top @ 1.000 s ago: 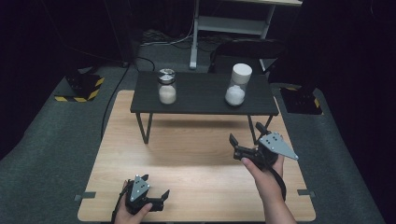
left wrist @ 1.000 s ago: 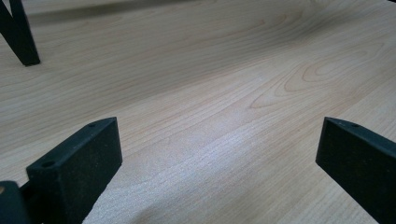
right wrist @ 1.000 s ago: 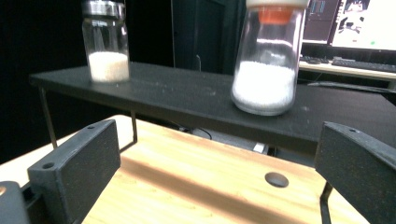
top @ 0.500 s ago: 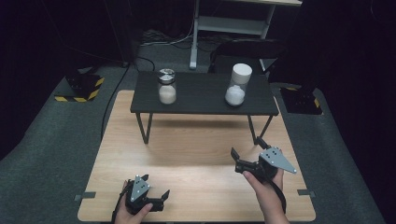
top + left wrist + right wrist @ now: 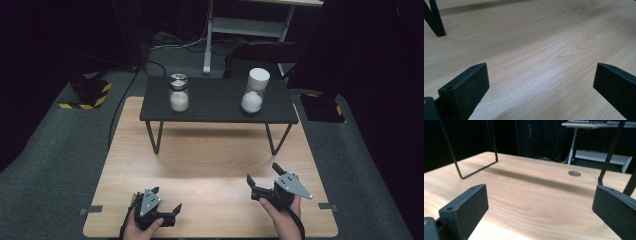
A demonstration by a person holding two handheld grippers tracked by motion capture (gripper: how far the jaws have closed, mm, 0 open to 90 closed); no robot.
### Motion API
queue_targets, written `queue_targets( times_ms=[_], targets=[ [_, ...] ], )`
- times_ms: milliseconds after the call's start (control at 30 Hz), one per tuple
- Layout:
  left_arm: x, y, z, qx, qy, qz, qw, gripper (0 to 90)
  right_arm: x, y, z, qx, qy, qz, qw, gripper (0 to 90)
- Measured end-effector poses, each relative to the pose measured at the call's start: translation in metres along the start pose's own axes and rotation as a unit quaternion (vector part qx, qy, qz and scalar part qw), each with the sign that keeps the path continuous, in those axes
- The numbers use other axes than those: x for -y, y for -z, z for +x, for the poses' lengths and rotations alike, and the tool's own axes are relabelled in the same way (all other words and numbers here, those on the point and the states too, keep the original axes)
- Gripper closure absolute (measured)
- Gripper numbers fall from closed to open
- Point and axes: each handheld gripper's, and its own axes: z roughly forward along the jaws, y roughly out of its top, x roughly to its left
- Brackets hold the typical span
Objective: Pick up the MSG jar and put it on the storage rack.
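Observation:
Two jars of white powder stand on a small black raised shelf (image 5: 215,107): a glass jar with a metal lid (image 5: 178,92) at its left and a jar with a white lid (image 5: 255,90) at its right. My left gripper (image 5: 166,201) rests low at the wooden table's front left, open, nothing between its jaws (image 5: 540,85). My right gripper (image 5: 263,176) is at the front right, open and empty (image 5: 540,205), looking under the shelf.
The wooden table (image 5: 210,165) lies under the shelf, whose thin black legs (image 5: 456,167) stand on it. A round cable hole (image 5: 574,173) sits in the tabletop. A white desk frame (image 5: 240,25) and black-yellow floor blocks (image 5: 87,92) lie beyond.
My right gripper has moved down and toward the front edge of the table, staying open. The left gripper has stayed in place.

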Motion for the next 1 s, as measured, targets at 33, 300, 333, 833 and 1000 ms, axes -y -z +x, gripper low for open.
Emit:
queue_targets(
  times_ms=[33, 300, 333, 833, 1000],
  targets=[
    [0.000, 0.000, 0.000, 0.000, 0.000, 0.000, 1.0000, 0.3, 0.002, 0.000, 0.000, 0.001, 0.000, 0.002, 1.0000, 0.1],
    [0.000, 0.000, 0.000, 0.000, -0.002, 0.000, 1.0000, 0.3, 0.019, 0.002, 0.001, 0.004, -0.004, 0.033, 0.9994, 0.1],
    [0.000, 0.000, -0.001, -0.001, -0.002, 0.000, 1.0000, 0.4, 0.021, 0.002, 0.001, 0.005, -0.004, 0.035, 0.9994, 0.1],
    [-0.001, -0.001, -0.002, -0.001, -0.009, 0.002, 1.0000, 0.3, 0.034, 0.003, 0.004, 0.019, 0.004, 0.069, 0.9974, 0.2],
    [-0.002, -0.001, -0.002, 0.000, -0.012, 0.005, 0.9999, 0.4, 0.037, 0.003, 0.003, 0.025, 0.007, 0.090, 0.9956, 0.2]
  ],
)
